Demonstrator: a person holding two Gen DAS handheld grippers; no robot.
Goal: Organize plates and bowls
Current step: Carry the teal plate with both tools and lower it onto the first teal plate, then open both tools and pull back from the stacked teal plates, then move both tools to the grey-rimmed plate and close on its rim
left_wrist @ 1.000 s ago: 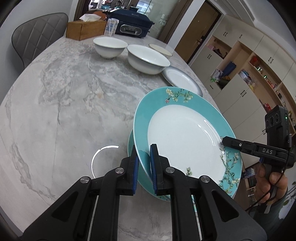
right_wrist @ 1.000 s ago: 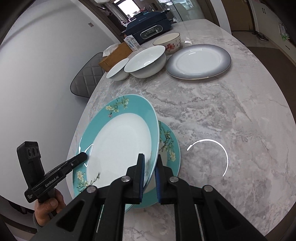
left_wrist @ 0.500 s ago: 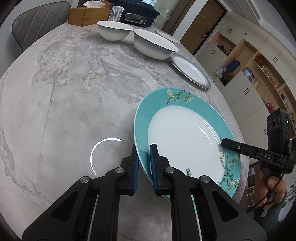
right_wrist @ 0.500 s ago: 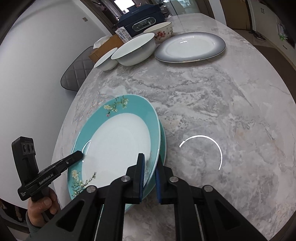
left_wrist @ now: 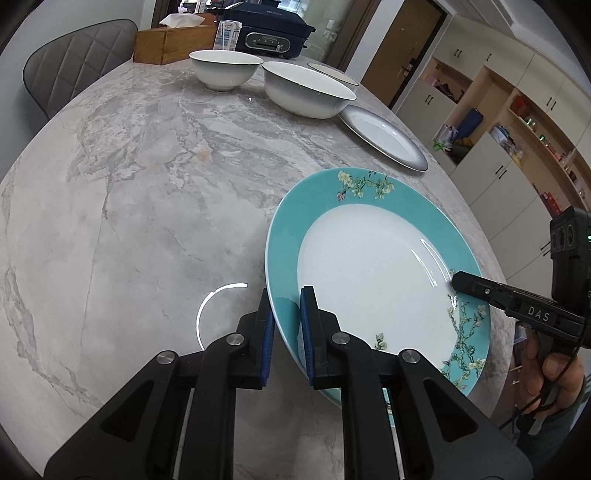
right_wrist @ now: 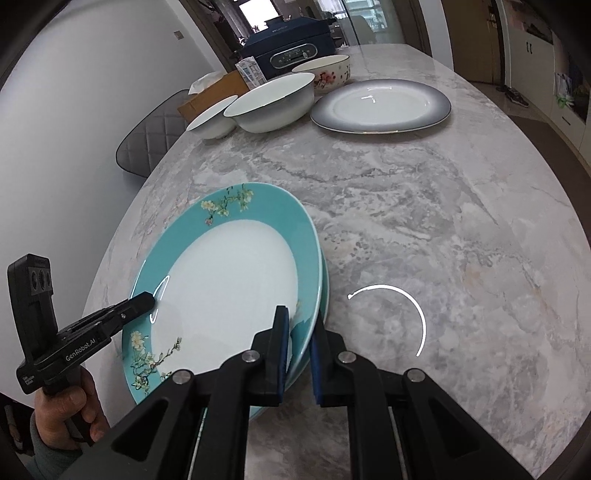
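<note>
A teal-rimmed floral plate [left_wrist: 369, 273] lies on top of a second teal plate [right_wrist: 325, 280] on the marble table [left_wrist: 140, 206]. My left gripper [left_wrist: 287, 314] straddles its near rim, jaws slightly parted. My right gripper [right_wrist: 298, 328] straddles the opposite rim, jaws also slightly parted; it also shows in the left wrist view [left_wrist: 458, 282]. A grey-rimmed plate [right_wrist: 380, 105], a large white bowl [right_wrist: 273, 101], a small white bowl [right_wrist: 212, 118] and a floral bowl [right_wrist: 325, 72] stand at the far end.
A tissue box [left_wrist: 166, 44], a dark blue appliance [left_wrist: 269, 29] and a small carton [left_wrist: 227, 35] stand behind the bowls. A grey chair [left_wrist: 77, 70] is at the table's left. Cabinets [left_wrist: 509, 122] line the right wall.
The top teal plate has come down level onto the lower teal plate. Both grippers' jaws have widened a little around its rim.
</note>
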